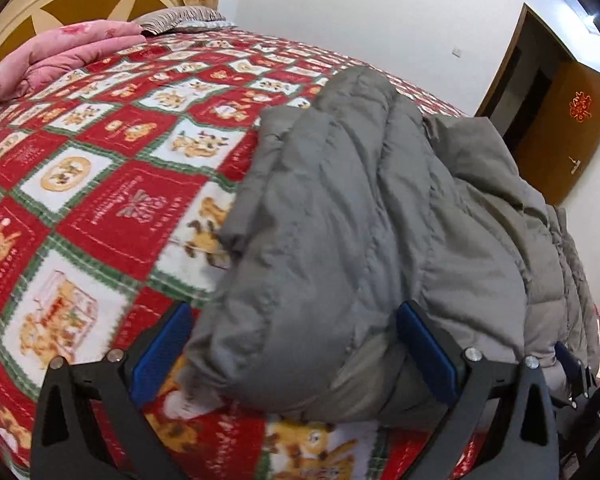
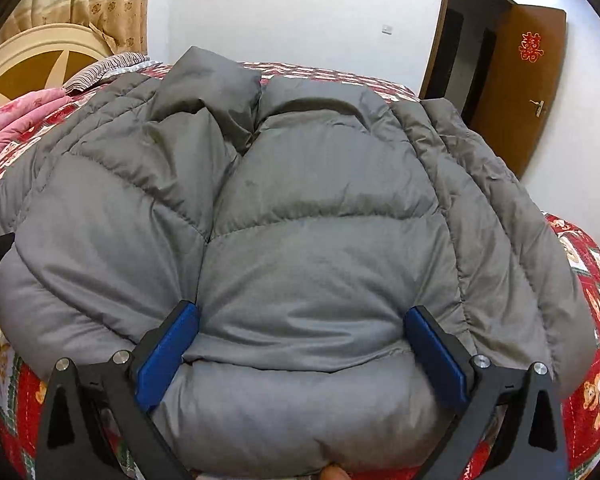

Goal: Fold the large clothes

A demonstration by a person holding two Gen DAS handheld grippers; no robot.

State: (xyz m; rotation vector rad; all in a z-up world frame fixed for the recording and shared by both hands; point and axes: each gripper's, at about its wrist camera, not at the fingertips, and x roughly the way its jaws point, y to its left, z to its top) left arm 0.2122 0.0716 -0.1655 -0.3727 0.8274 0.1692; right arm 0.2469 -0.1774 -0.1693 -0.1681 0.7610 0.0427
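Grey puffer jacket (image 2: 300, 216) lay bunched on the bed, on the red-and-white bear-print blanket (image 1: 100, 184), toward the bed's near edge and well apart from the headboard end. Quilted panels faced up; collar end pointed toward the far edge.

Left tongs (image 1: 296, 344): spread wide, blue pads on either side of a rolled fold at the jacket's end nearest the headboard. The fold sat between the pads; the right-hand pad (image 1: 424, 348) pressed into the cloth, the other pad stood just beside it over the blanket. Not clenched.

Right tongs (image 2: 300, 340): likewise spread wide, straddling the thick near hem of the jacket. Both blue pads (image 2: 168, 344) touched the fabric, which bulged between them. Released, not pinching.

Also noted: pink quilt (image 1: 52, 64) and striped pillow (image 1: 180, 18) at the headboard (image 1: 32, 4) end; brown door (image 2: 516, 84) open in the white wall beyond the bed's far side.
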